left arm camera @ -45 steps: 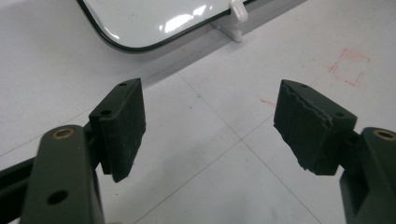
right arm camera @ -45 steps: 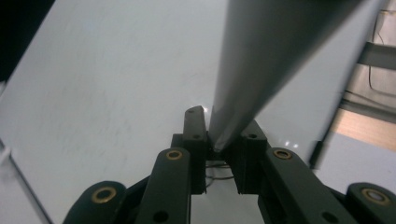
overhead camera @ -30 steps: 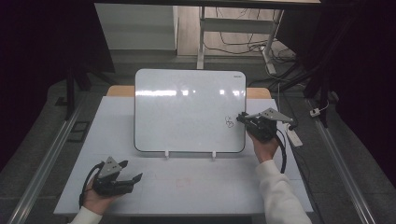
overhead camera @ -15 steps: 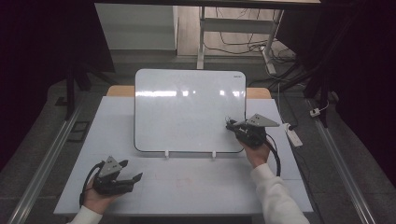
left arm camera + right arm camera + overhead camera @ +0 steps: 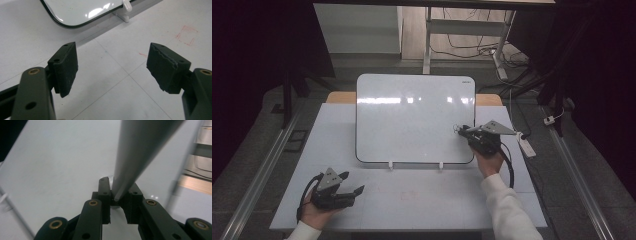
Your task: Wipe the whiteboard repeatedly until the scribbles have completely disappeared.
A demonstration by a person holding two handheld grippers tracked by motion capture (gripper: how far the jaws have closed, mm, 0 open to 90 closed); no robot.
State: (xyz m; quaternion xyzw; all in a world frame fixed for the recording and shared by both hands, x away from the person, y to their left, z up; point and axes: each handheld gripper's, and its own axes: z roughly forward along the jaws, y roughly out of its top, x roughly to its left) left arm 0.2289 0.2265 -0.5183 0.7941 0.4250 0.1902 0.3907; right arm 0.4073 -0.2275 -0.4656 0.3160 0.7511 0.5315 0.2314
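A white whiteboard [image 5: 412,120] leans upright on small white feet at the middle of the table. At the board's right edge my right gripper [image 5: 464,131] is shut on a grey pen [image 5: 137,152], and its tip is at a small dark scribble [image 5: 456,129] on the whiteboard [image 5: 62,157]. The pen rises steeply between the jaws of the right gripper [image 5: 116,192]. My left gripper [image 5: 353,182] rests low at the table's front left, open, and the left gripper [image 5: 112,67] has nothing between its pads. The whiteboard's lower corner [image 5: 77,10] lies ahead of it.
The pale table [image 5: 437,200] carries a faint red square mark [image 5: 186,35] in front of the board. A white stand foot [image 5: 126,10] props up the board. A slim white object [image 5: 527,146] with a cable lies at the table's right edge. Cables and desk legs stand beyond.
My right gripper has shifted a little to the left with the pen, from the board's right rim onto the scribble. The left gripper has stayed put.
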